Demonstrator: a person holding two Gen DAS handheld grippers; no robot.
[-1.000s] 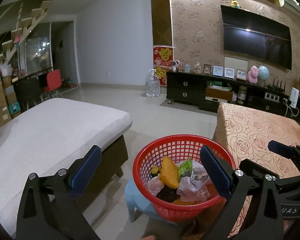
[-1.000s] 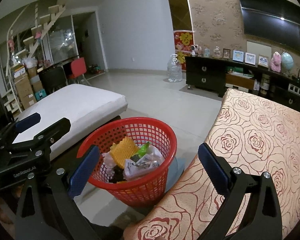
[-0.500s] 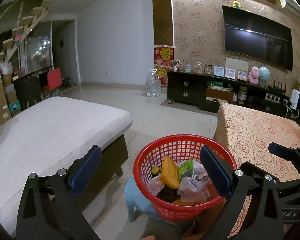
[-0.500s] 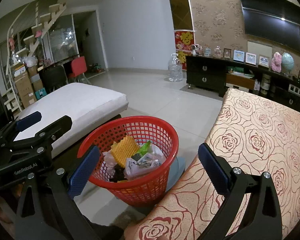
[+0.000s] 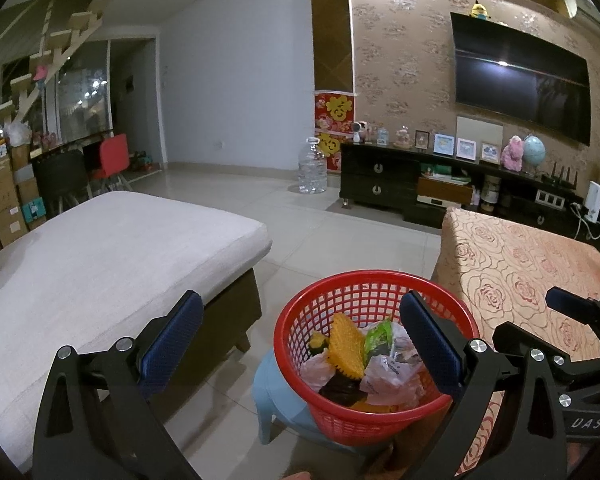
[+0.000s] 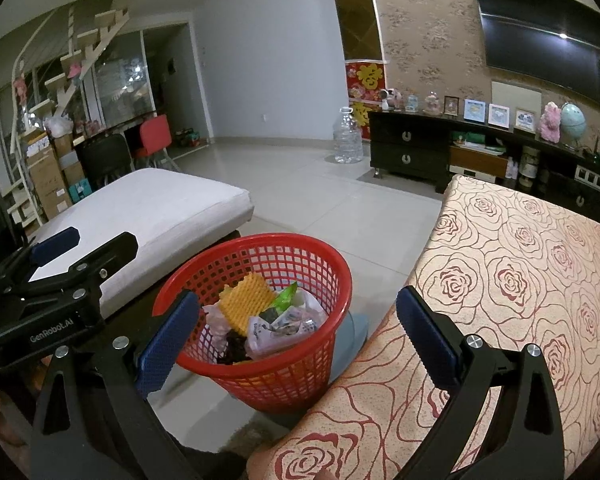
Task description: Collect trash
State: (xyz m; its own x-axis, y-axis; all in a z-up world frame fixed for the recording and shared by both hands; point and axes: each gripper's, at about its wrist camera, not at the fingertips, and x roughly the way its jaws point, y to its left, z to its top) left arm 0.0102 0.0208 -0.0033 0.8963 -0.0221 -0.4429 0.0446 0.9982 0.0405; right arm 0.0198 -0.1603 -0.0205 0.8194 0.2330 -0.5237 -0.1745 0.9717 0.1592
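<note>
Left wrist view: the left hand-held gripper hangs wide apart and empty above the red basket, which sits on a blue stool holding wrappers. The right hand-held gripper is spread wide too, beside the rose-patterned counter.

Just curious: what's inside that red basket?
The red basket holds a yellow waffle-textured piece, a green wrapper and crumpled plastic bags. Anything beneath them is hidden.
</note>
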